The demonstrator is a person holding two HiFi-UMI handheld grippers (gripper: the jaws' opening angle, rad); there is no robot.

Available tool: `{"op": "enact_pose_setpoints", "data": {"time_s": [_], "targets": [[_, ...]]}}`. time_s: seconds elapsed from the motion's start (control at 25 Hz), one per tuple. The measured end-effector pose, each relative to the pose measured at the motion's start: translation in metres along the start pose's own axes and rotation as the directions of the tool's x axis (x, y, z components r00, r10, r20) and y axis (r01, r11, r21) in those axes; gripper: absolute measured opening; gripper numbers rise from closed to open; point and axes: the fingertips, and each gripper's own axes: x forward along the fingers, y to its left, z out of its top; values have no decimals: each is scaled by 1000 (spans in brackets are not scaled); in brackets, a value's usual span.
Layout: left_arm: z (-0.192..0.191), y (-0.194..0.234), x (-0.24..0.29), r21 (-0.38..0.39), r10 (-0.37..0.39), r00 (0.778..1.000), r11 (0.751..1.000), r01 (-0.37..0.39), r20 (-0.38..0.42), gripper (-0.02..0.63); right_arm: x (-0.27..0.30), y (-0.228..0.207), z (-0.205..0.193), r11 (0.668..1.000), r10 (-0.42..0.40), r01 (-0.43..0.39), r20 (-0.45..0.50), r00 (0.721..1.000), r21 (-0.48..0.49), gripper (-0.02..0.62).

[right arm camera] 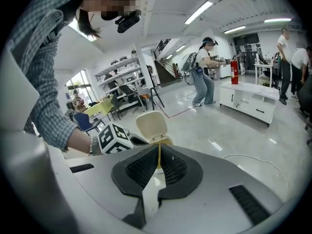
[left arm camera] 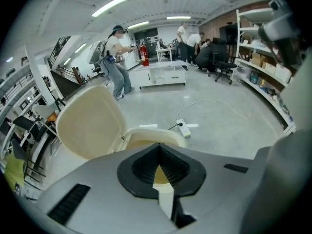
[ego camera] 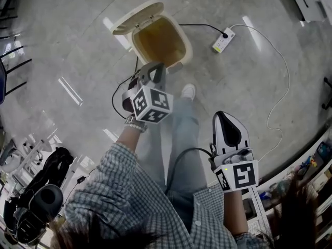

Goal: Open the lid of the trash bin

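A cream trash bin [ego camera: 182,48] stands on the grey floor at the top middle of the head view, its lid [ego camera: 136,17] swung up and back so the yellowish inside shows. My left gripper [ego camera: 156,70] hovers just at the bin's near rim, shut with nothing in it. In the left gripper view the raised lid [left arm camera: 90,123] and the bin's rim [left arm camera: 168,134] lie right beyond the shut left gripper [left arm camera: 158,149]. My right gripper [ego camera: 224,119] hangs lower right, well away from the bin, shut and empty. Past the shut right gripper [right arm camera: 159,151] the right gripper view shows the upright lid [right arm camera: 150,125].
A white power strip [ego camera: 223,40] with a long white cable lies right of the bin; a black cord runs to the bin's left. A white shoe [ego camera: 188,91] stands near the bin's front. Black gear [ego camera: 36,206] sits lower left, shelves lower right. People stand far off.
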Motion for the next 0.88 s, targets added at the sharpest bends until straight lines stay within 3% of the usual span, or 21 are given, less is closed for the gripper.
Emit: {"op": "enact_pose_setpoints", "data": {"time_s": [0.16,0.36,0.56,0.88], "targets": [[36,20,-36,-33,24,994,999,-21,106,-3,-3,11,20,1000,-3,3,35,999,-16,28],[83,37,-84,-55,35,971,998,-22,236,-3,-13,24,50,999,-14,18,82,997,-50,28],[129,50,-137,-19,25,929,1000,-20,369,-2,-25,34,80,996,-25,37,131,991,-87,28],[174,80,-219,-76,48,858,997,-11,512,-3,-43,59,119,989,-7,35,189,982,-145,28]]}}
